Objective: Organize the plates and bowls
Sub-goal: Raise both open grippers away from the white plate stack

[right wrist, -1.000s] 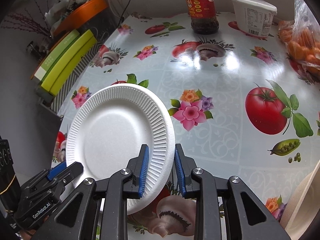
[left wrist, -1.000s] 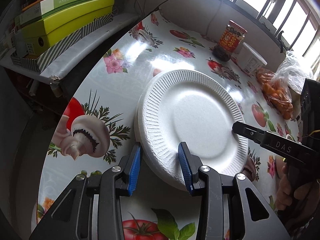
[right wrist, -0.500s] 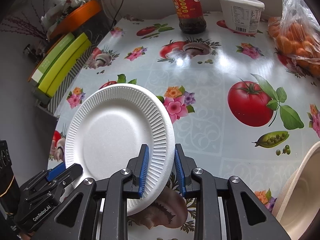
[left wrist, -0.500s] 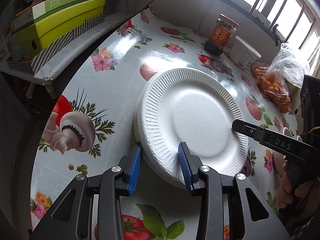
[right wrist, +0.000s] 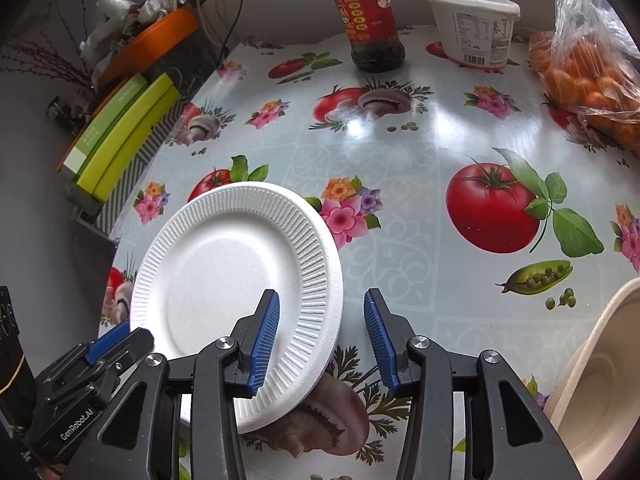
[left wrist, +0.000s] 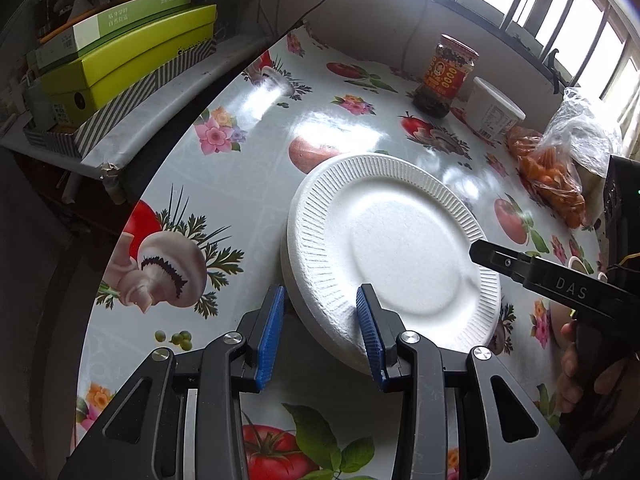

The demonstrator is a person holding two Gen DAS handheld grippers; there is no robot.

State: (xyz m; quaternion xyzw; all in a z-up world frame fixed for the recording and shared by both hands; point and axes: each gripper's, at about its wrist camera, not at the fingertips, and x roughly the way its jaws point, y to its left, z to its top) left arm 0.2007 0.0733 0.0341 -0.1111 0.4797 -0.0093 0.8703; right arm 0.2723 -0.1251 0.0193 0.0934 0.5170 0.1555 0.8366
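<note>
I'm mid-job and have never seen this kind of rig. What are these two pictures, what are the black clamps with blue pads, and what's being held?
There is no robot arm. A person carries a hand-held gripper in each hand, and each has a wide-angle camera looking along its two fingers.

The left view shows the left hand-held gripper clamped on the near rim of what looks like a stack of white ribbed foam plates. The right view shows the right hand-held gripper. Its jaws have just been opening, with the rim between them but not pinched.

On the tomato-and-mushroom patterned table stand a red-labelled glass jar, a white plastic tub and a clear bag of oranges. A beige bowl sits at the right edge.
</note>
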